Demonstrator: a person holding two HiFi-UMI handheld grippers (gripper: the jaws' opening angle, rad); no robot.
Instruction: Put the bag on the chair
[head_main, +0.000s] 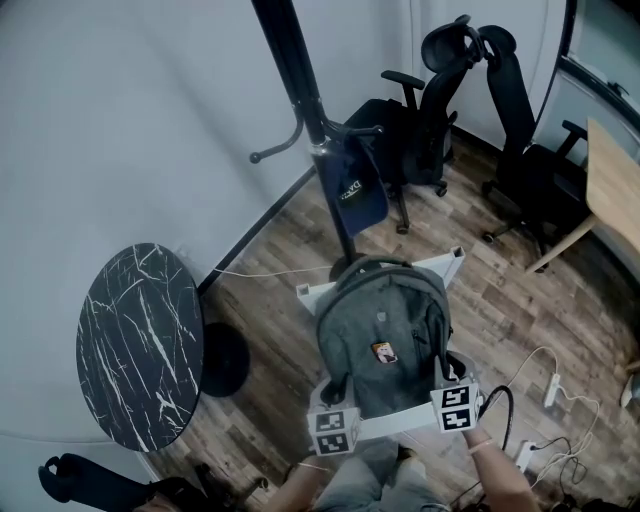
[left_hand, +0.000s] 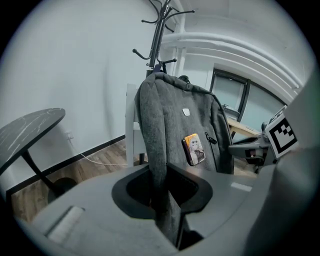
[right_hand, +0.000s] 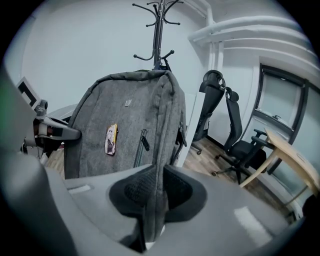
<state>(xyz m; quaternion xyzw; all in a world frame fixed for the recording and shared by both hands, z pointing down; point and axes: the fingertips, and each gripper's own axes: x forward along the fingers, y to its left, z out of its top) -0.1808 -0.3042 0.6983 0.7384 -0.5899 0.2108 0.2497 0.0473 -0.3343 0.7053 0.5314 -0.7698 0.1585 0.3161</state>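
Note:
A grey backpack (head_main: 380, 335) with a small picture badge stands upright on the seat of a white chair (head_main: 450, 262), leaning against its back. My left gripper (head_main: 335, 390) is shut on the fabric at the bag's lower left edge. My right gripper (head_main: 450, 382) is shut on the fabric at its lower right edge. In the left gripper view the backpack (left_hand: 175, 130) rises from between the jaws of the left gripper (left_hand: 165, 200), with the chair (left_hand: 131, 125) behind it. The right gripper view shows the backpack (right_hand: 130, 125) pinched in the right gripper (right_hand: 152, 200).
Behind the chair stands a black coat rack (head_main: 300, 80) with a blue bag (head_main: 355, 190) hanging on it. A round black marble table (head_main: 140, 340) is at the left. Black office chairs (head_main: 530, 150) and a wooden desk (head_main: 612, 190) are at the right, and cables (head_main: 555, 390) lie on the floor.

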